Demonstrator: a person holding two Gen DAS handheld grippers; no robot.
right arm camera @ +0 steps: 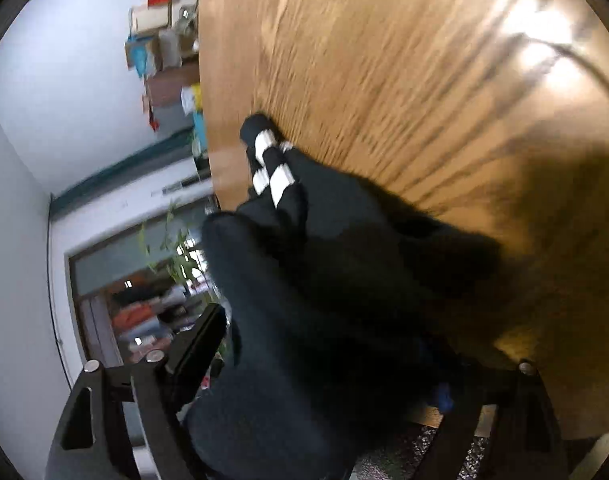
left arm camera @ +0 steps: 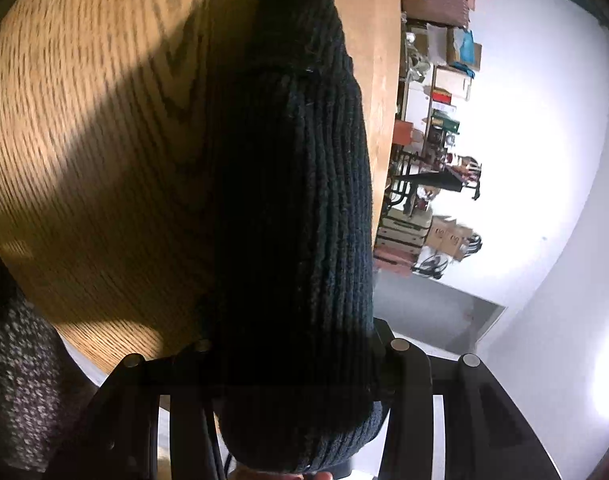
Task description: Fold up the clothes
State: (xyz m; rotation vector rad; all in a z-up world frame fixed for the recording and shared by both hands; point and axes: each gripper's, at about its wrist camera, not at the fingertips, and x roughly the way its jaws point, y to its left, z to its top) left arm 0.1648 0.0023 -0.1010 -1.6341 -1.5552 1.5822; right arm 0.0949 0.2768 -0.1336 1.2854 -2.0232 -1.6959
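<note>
A black ribbed knit garment [left arm camera: 300, 220] hangs from my left gripper [left arm camera: 292, 364], which is shut on its edge; the cloth runs forward over the wooden table [left arm camera: 96, 128]. In the right wrist view the same dark garment [right arm camera: 328, 288] fills the space between the fingers of my right gripper [right arm camera: 324, 360], which is shut on it. A sleeve or band with black and white stripes [right arm camera: 272, 164] trails from it onto the table [right arm camera: 404, 60]. The fingertips of both grippers are hidden by cloth.
The table edge [left arm camera: 388, 92] runs along the garment's right side in the left view. Beyond it stand shelves with boxes [left arm camera: 444, 40] and a white wall. A speckled grey cloth [left arm camera: 20, 360] lies at lower left. A doorway and plant [right arm camera: 172, 256] show in the right view.
</note>
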